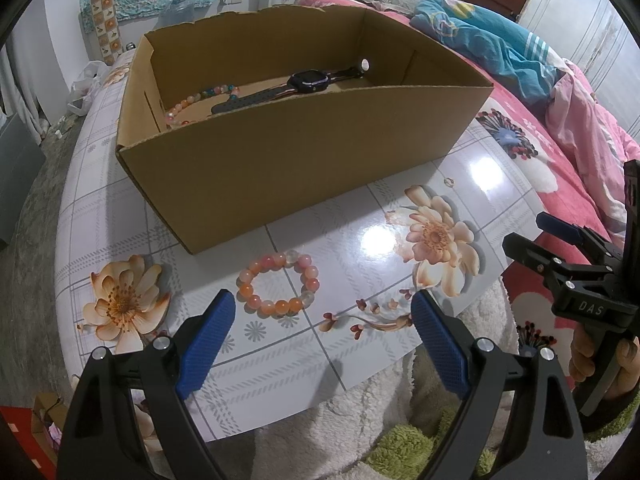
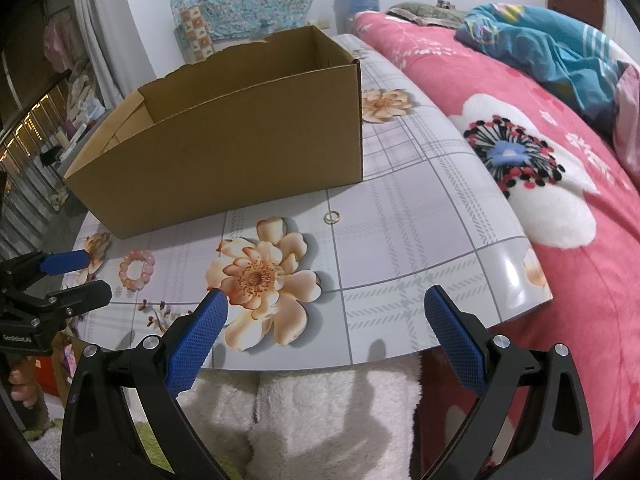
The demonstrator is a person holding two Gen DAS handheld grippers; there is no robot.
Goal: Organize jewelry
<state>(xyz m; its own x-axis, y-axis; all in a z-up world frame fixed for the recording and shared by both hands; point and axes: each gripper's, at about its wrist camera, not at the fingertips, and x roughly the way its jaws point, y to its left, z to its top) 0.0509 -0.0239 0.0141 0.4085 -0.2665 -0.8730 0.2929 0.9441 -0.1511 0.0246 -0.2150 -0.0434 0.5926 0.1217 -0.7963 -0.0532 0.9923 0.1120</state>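
An open cardboard box (image 1: 280, 152) stands on the flowered table (image 1: 360, 216). Inside it lie a dark smartwatch (image 1: 308, 82) and a pastel bead bracelet (image 1: 196, 102). An orange-pink bead bracelet (image 1: 279, 284) rests on the table in front of the box, just beyond my left gripper (image 1: 324, 312), which is open and empty. A small gold ring (image 2: 331, 217) lies on the table near the box's right corner. My right gripper (image 2: 326, 308) hovers open over the table's near edge, nothing between its fingers. In the right wrist view the box (image 2: 240, 152) and bracelet (image 2: 137, 270) show at left.
A bed with a pink floral blanket (image 2: 540, 168) and a blue quilt (image 2: 552, 48) runs along the table's right side. White fluffy fabric (image 2: 328, 412) lies below the table's near edge. A hand (image 1: 600, 360) holds the right gripper's handle.
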